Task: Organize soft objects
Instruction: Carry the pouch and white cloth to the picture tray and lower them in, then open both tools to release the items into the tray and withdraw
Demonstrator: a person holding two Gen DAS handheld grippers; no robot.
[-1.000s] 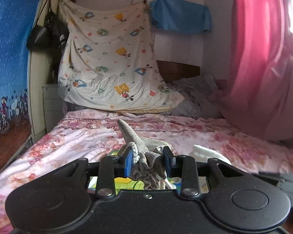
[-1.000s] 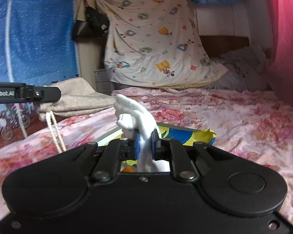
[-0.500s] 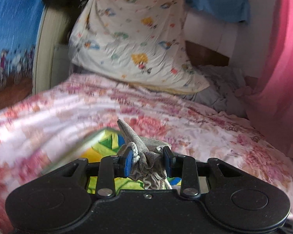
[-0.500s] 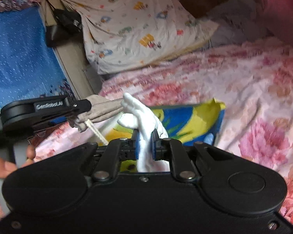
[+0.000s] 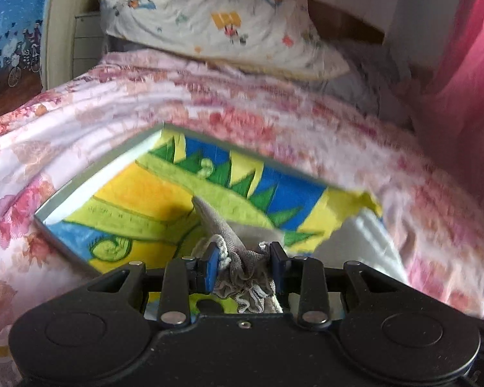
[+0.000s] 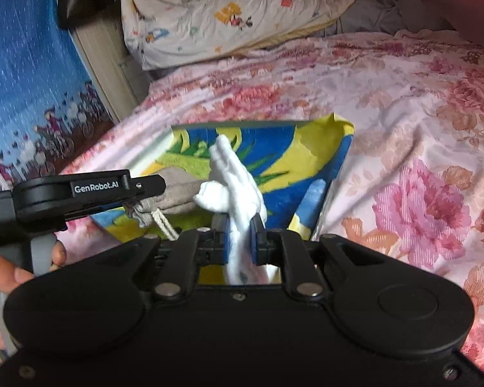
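Observation:
My left gripper (image 5: 242, 266) is shut on a grey drawstring pouch (image 5: 224, 229) and holds it over a box (image 5: 90, 174) lined with a yellow, green and blue cloth (image 5: 145, 193). My right gripper (image 6: 238, 238) is shut on a white glove (image 6: 232, 174) above the same box (image 6: 151, 158). In the right wrist view the left gripper (image 6: 138, 204) comes in from the left with the grey pouch (image 6: 177, 193) just left of the glove.
The box lies on a bed with a pink floral cover (image 6: 403, 129). A cartoon-print sheet (image 5: 226, 22) hangs behind the bed. A pink curtain (image 5: 461, 80) is at the right, a blue printed cloth (image 6: 22, 80) at the left.
Both grippers have tilted down and moved forward over the box, still holding the pouch and the glove. The left gripper has come closer to the right one.

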